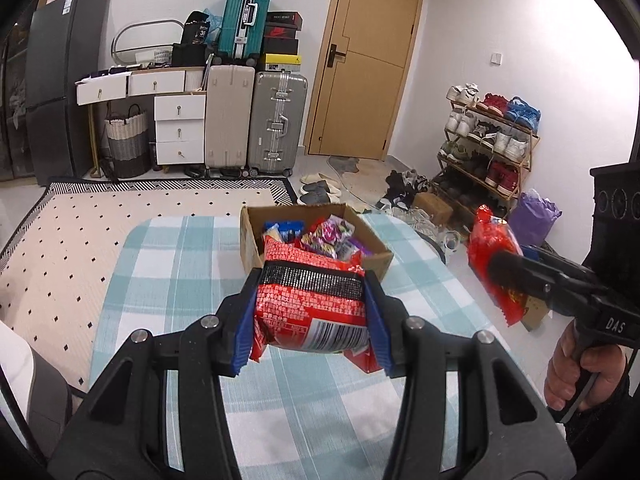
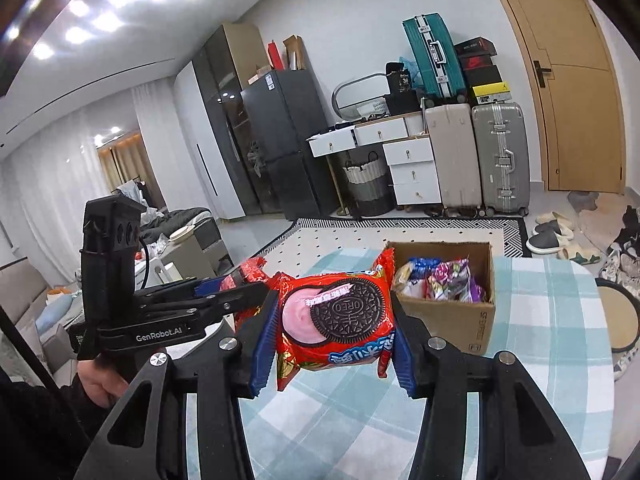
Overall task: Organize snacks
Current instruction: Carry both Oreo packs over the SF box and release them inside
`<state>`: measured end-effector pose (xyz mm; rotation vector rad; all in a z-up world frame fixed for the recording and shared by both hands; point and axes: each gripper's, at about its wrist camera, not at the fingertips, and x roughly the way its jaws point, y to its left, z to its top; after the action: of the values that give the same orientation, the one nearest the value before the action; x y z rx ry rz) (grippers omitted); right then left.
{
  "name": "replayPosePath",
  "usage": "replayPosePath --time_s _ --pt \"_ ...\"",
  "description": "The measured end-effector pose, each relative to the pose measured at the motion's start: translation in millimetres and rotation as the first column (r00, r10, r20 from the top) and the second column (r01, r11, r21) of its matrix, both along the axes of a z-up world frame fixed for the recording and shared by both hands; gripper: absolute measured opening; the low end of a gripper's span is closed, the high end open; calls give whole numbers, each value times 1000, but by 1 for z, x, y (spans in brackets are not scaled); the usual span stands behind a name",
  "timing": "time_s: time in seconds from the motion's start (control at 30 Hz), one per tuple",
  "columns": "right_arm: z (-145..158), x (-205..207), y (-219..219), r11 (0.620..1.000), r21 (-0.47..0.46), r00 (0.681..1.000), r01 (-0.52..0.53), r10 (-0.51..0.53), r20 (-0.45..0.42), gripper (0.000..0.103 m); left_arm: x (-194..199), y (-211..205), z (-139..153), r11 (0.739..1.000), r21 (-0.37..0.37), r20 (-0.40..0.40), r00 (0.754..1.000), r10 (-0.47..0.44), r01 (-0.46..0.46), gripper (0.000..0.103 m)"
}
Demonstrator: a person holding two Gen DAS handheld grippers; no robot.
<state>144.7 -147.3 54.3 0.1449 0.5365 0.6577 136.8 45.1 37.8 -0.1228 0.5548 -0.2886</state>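
My left gripper (image 1: 311, 312) is shut on a red snack packet (image 1: 310, 300) with a barcode, held above the checked table just in front of the cardboard box (image 1: 250, 236). The box holds several colourful snack packets (image 1: 328, 236). My right gripper (image 2: 332, 324) is shut on a red Oreo packet (image 2: 336, 316), held above the table to the left of the box (image 2: 452, 320). In the left wrist view the right gripper (image 1: 496, 268) holds its red packet (image 1: 494, 248) off the table's right edge. In the right wrist view the left gripper (image 2: 256, 284) is at the left with its red packet (image 2: 252, 270).
The table has a teal and white checked cloth (image 1: 172, 264). A spotted rug (image 1: 100, 220) lies beyond it. Suitcases (image 1: 276, 120), white drawers (image 1: 178, 128), a door (image 1: 368, 60) and a shoe rack (image 1: 488, 148) line the far wall. A round stool (image 2: 618, 316) stands right of the table.
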Motion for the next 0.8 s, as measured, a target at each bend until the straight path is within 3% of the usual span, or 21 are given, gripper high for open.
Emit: replayPosePath --time_s 0.33,0.53,0.67,0.8 --pt "43 34 2 999 -38 997 0 3 78 50 49 -10 40 999 38 12 1000 1 -1 45" --pt "50 84 -3 999 -30 1000 17 -16 26 50 91 -19 54 999 41 -8 1000 -4 4 45" --pt "56 116 -1 996 -88 999 34 -30 40 50 126 -29 64 997 72 -19 1000 -2 3 45" --pt "56 157 -4 992 -116 998 59 -55 38 50 174 -36 66 999 37 -90 996 -27 31 45"
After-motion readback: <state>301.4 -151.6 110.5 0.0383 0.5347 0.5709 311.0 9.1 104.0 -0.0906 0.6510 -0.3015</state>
